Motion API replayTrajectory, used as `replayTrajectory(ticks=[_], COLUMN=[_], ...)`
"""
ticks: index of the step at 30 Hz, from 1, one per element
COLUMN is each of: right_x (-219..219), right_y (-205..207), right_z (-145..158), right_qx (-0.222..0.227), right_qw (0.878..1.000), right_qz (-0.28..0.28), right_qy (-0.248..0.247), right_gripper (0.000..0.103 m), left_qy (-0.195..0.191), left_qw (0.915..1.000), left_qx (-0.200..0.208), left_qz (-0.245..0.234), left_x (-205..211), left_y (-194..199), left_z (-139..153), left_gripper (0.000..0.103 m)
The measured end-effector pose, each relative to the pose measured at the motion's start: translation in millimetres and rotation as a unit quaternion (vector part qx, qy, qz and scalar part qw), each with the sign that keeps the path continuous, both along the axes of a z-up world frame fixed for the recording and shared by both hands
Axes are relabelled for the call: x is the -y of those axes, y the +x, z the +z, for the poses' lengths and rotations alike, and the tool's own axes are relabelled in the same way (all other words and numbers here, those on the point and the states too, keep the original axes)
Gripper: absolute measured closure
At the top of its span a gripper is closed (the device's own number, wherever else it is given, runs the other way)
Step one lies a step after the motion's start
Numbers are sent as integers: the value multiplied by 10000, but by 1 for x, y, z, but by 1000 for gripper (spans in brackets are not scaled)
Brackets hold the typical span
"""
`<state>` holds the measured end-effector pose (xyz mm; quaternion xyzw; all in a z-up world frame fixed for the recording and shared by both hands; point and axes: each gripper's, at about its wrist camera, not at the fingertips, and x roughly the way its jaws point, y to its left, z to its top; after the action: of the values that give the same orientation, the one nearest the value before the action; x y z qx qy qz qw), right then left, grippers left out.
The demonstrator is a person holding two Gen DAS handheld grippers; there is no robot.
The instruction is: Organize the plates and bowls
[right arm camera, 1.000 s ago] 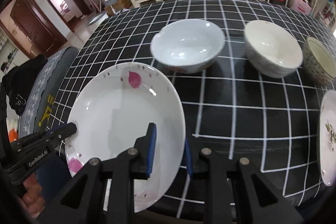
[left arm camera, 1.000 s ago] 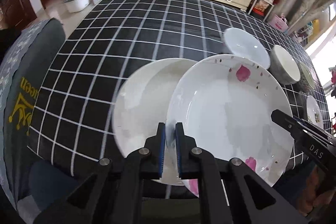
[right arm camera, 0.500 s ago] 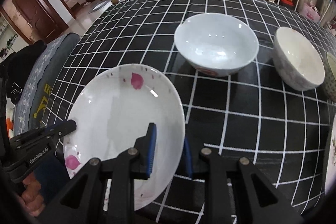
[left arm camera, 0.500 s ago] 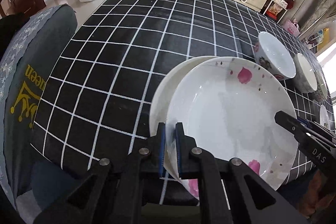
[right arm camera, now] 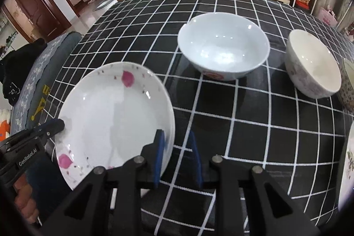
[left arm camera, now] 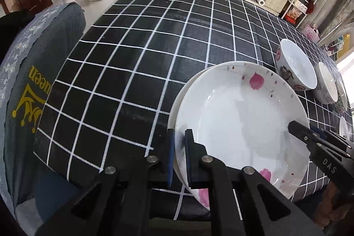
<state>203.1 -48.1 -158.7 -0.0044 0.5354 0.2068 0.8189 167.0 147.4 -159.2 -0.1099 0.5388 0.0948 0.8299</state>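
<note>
The left gripper (left arm camera: 179, 156) is clamped on the near rim of the pink-flowered plate (left arm camera: 239, 123), which sits over a plain white plate (left arm camera: 177, 112) on the checked tablecloth (left arm camera: 132, 63). The right gripper (right arm camera: 176, 156) grips the same plate's opposite rim. Two bowls (right arm camera: 223, 45) stand beyond.

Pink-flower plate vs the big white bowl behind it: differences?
The pink-flower plate is shallow; the big white bowl is deep. The plate is gripped at both rims by the left gripper and right gripper; the bowl stands free on the table. Both are glossy white and empty.
</note>
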Motion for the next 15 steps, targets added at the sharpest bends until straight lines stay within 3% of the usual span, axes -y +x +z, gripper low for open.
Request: replayTrajectory(ticks=[3, 15], right_x=[5, 49], right_y=[-8, -35], right_z=[8, 65], right_qx=[124, 652], right_qw=[9999, 9977], right_qz=[11, -196], right_qy=[-31, 20], right_gripper=[74, 73], left_qy=[247, 377], left_qw=[9996, 9963], left_qx=[111, 665], left_qz=[20, -400], left_x=[0, 40], left_y=[-6, -22], left_z=[7, 58], left_gripper=[95, 92])
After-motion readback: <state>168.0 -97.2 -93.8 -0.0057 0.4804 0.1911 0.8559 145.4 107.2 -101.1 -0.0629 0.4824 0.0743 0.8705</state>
